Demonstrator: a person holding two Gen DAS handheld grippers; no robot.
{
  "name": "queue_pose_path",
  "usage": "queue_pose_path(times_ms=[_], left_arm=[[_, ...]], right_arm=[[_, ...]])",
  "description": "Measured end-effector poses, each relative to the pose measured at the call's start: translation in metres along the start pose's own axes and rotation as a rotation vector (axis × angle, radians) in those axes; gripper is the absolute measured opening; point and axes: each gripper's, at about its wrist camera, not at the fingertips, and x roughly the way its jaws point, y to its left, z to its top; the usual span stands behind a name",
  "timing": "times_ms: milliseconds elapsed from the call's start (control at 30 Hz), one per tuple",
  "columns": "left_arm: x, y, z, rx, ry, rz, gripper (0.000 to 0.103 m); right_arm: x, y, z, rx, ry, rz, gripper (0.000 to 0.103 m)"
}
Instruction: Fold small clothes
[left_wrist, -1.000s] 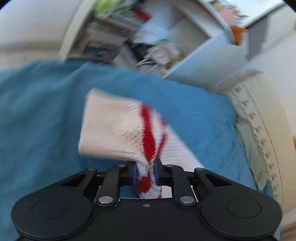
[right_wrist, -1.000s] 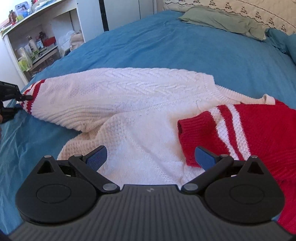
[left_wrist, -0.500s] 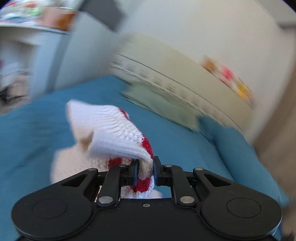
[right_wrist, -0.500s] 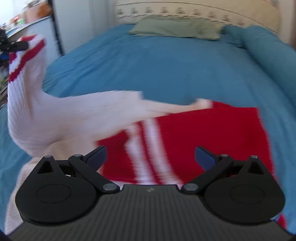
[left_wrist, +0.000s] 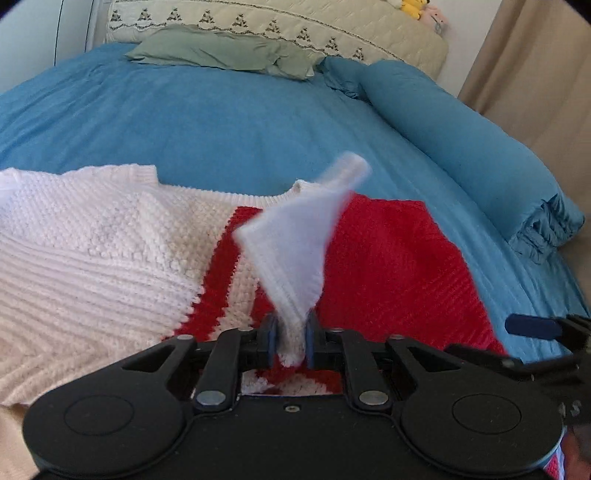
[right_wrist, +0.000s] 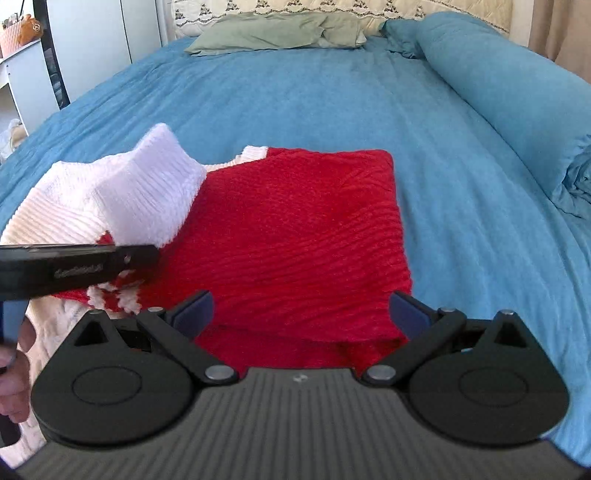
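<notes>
The red-and-white knit sweater (right_wrist: 295, 236) lies spread on the blue bed (right_wrist: 332, 103), its red half flat and squared toward the right, its white half bunched toward the left. The left gripper (left_wrist: 290, 341) has the white sleeve (left_wrist: 295, 251) between its pads, carried across so that it stands over the red panel; that looks like the sleeve being folded inward onto the body. The jaws are opening at this moment, with the cuff end still between them and a sliver of gap showing on one side, so I judge the sleeve is being let go to drop where it hangs. The sleeve is blurred, so its exact lie cannot be read.

The right gripper (right_wrist: 301, 312) hovers low over the near hem of the red half with its jaws wide apart and nothing between them, probably ready to smooth or take the next fold.

For room: the bedspread is bare beyond the sweater up to the green pillow (right_wrist: 273, 31) at the headboard, and a rolled blue duvet (right_wrist: 498, 92) runs along the right side, well apart from the garment. The sweater's right edge is straight and free. On the left the bed's edge is near, with white furniture (right_wrist: 22, 74) past it. The two grippers sit close together, so they could clash.
</notes>
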Motion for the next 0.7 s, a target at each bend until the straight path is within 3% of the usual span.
queue_pose_path(times_ms=[33, 67, 100, 167, 367, 500, 600, 700], left_arm=[[-0.003, -0.003, 0.0, -0.002, 0.006, -0.012, 0.054], [-0.01, -0.003, 0.003, -0.003, 0.005, -0.031, 0.076], [-0.022, 0.004, 0.006, 0.001, -0.008, -0.034, 0.087], [-0.047, 0.008, 0.012, 0.02, -0.04, 0.026, 0.096], [-0.083, 0.059, 0.025, -0.052, -0.046, 0.205, 0.096], [-0.082, 0.091, 0.035, -0.109, -0.045, 0.25, 0.096], [-0.077, 0.096, 0.04, -0.108, -0.05, 0.262, 0.096], [-0.07, 0.098, 0.041, -0.119, -0.04, 0.267, 0.096]], right_arm=[[0.0, -0.002, 0.001, 0.003, -0.001, 0.002, 0.103], [-0.001, -0.004, 0.002, 0.009, -0.004, 0.005, 0.103], [-0.003, -0.005, 0.005, 0.017, -0.007, 0.012, 0.103], [-0.007, -0.008, 0.011, 0.042, -0.015, 0.045, 0.103], [-0.003, -0.003, 0.037, 0.12, -0.003, 0.232, 0.103], [0.0, 0.004, 0.051, 0.234, -0.009, 0.33, 0.103], [0.004, 0.015, 0.062, 0.339, 0.023, 0.349, 0.103], [0.018, 0.035, 0.065, 0.456, 0.117, 0.316, 0.103]])
